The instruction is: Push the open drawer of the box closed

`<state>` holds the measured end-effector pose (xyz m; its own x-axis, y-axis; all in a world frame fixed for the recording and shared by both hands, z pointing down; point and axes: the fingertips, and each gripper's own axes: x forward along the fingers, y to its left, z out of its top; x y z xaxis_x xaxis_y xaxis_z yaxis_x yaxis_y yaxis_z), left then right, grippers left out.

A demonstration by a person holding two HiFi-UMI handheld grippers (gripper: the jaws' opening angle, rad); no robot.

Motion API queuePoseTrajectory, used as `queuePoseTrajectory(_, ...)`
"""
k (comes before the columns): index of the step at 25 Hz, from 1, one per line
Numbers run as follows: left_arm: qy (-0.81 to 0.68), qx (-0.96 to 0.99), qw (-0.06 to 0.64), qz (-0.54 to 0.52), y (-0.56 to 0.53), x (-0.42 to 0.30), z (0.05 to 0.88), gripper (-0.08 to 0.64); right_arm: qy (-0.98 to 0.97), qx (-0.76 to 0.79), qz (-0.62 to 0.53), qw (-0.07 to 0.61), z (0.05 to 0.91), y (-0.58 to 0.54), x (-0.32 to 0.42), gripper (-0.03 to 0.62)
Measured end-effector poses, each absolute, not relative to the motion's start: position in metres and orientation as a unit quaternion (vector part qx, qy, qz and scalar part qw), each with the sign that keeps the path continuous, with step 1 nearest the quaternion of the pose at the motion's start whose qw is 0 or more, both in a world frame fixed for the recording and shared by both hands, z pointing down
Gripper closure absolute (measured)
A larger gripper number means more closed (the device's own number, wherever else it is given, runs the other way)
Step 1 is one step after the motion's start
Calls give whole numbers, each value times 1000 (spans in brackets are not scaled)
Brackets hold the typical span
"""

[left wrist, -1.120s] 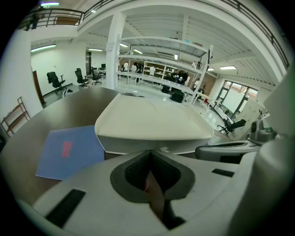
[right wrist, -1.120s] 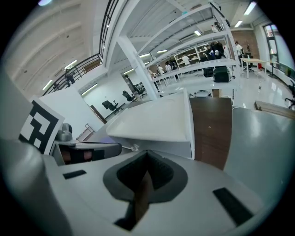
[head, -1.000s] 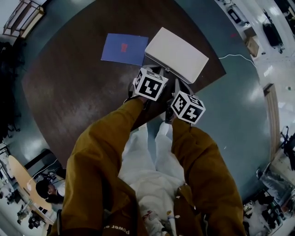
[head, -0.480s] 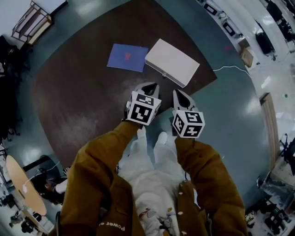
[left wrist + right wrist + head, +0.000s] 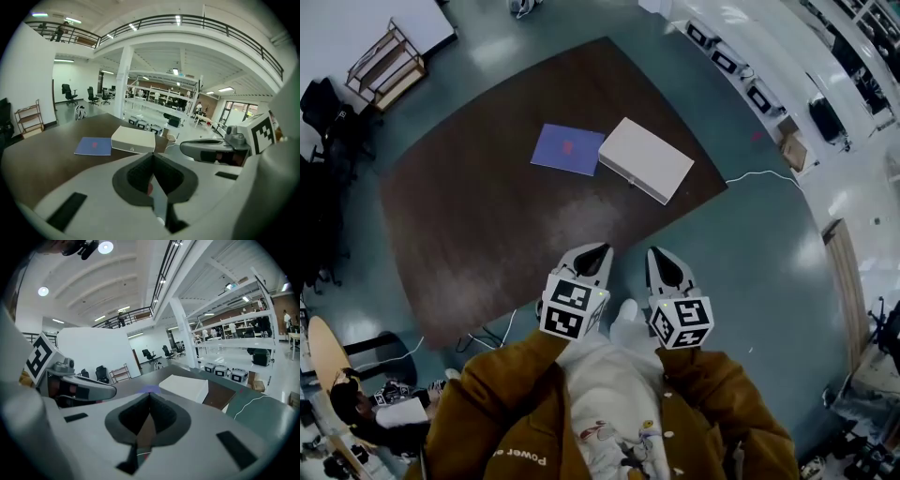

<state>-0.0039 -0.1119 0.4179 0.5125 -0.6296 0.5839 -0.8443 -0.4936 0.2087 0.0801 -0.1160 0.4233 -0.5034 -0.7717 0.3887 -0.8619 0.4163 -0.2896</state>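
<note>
On the brown desk (image 5: 478,216) a blue sheet (image 5: 567,149) lies just left of the white box (image 5: 645,159). Only the left gripper view shows the small knob (image 5: 131,149) on the box front, which looks flush there. The left tool (image 5: 602,249) and the right tool (image 5: 655,254) are both pressed together and hold nothing. They hang side by side at the desk's near edge, well apart from the box.

Right gripper view: blue sheet (image 5: 149,389) mostly hidden behind the right gripper (image 5: 150,397).
</note>
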Motion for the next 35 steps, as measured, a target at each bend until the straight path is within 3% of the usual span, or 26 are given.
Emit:
queuePoseTrajectory(18, -454, 843, 219, 185, -14, 12, 379, 554, -857, 479, 174, 81, 375, -25, 75, 586)
queuePoseTrajectory(35, -474, 835, 228, 161, -4, -16, 373, 554, -874, 449, 161, 89, 371, -15, 40, 586)
